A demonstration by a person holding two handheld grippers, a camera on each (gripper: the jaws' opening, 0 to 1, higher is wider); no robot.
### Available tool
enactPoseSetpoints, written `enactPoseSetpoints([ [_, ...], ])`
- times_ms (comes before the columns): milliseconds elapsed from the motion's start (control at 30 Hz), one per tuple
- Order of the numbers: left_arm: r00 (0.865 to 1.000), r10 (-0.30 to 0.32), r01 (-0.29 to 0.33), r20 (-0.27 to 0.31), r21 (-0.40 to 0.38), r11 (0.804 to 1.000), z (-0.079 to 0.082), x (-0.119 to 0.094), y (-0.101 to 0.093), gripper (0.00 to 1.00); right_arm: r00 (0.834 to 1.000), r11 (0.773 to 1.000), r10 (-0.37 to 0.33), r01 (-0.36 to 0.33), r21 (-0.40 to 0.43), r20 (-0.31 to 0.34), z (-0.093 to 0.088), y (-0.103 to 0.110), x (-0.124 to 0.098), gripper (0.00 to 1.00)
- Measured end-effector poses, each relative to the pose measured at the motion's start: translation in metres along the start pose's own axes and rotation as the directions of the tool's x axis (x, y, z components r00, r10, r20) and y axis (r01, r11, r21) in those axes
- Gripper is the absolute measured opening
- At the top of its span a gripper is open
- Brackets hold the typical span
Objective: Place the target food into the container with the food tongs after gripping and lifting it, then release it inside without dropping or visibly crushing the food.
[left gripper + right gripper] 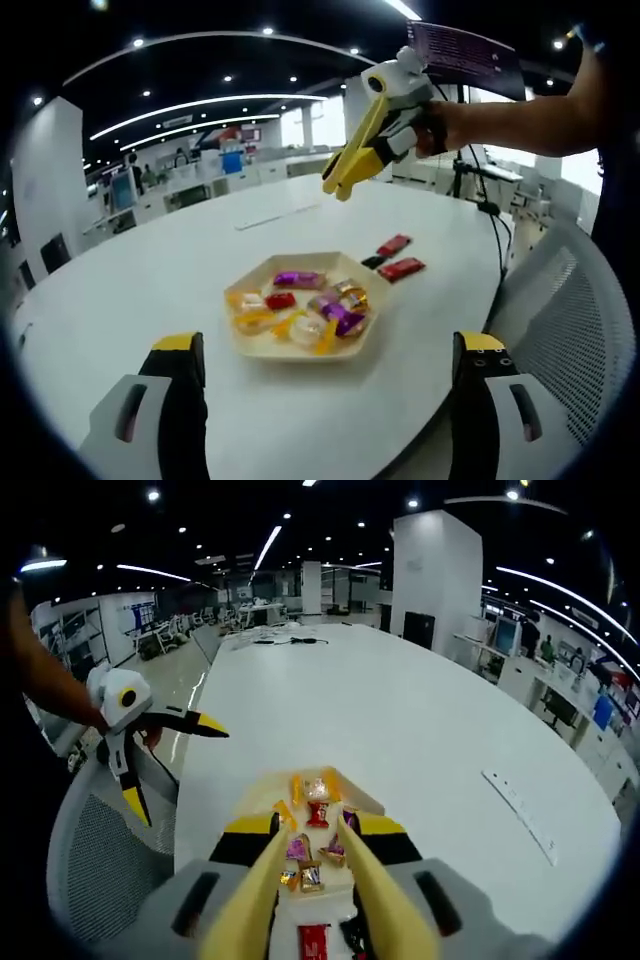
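Note:
A pale hexagonal tray point(262, 350) sits on the white table point(120, 290) and holds several wrapped candies point(300, 310) in purple, red and yellow. Two red candy packs point(398, 258) lie on the table just past it. My left gripper point(330, 345) stands open in front of the tray, with nothing between its jaws. My right gripper point(392, 112), held by a hand, hovers above the far side of the tray, shut on yellow food tongs point(350, 165). In the right gripper view the tongs point(350, 870) point at the tray point(248, 798); a red pack point(313, 942) lies between their arms.
A grey mesh chair point(570, 300) stands at the table's edge, seen again by the left gripper point(175, 765) in the right gripper view. A thin white strip point(275, 215) lies farther out on the table. Desks and screens fill the office behind.

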State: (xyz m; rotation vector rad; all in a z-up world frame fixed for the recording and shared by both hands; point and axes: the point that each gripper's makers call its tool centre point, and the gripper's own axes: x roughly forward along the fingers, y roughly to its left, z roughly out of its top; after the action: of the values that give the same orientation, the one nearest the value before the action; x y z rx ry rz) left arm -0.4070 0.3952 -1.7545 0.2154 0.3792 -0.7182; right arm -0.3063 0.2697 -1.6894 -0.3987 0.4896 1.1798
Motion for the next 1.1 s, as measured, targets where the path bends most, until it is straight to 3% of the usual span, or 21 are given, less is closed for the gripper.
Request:
enactPoseSetpoints([
  [533, 1.000, -0.021, 0.021, 0.005, -0.029, 0.999, 0.000, 0.000, -0.002, 0.99, 0.998, 0.997, -0.067, 0.067, 0.033, 0.001, -0.037, -0.026, -0.040, 0.28],
  [867, 1.000, -0.017, 0.017, 0.006, -0.030, 0.999, 0.000, 0.000, -0.002, 0.99, 0.997, 0.997, -0.072, 0.072, -0.016, 0.004, -0.052, -0.030, -0.052, 0.28],
  [1100, 1.000, -0.016, 0.016, 0.007, -0.033, 0.999, 0.000, 0.000, -0.002, 0.99, 0.997, 0.997, -0.080, 0.080, -0.001, 0.015, -0.064, -0.034, -0.060, 0.29],
])
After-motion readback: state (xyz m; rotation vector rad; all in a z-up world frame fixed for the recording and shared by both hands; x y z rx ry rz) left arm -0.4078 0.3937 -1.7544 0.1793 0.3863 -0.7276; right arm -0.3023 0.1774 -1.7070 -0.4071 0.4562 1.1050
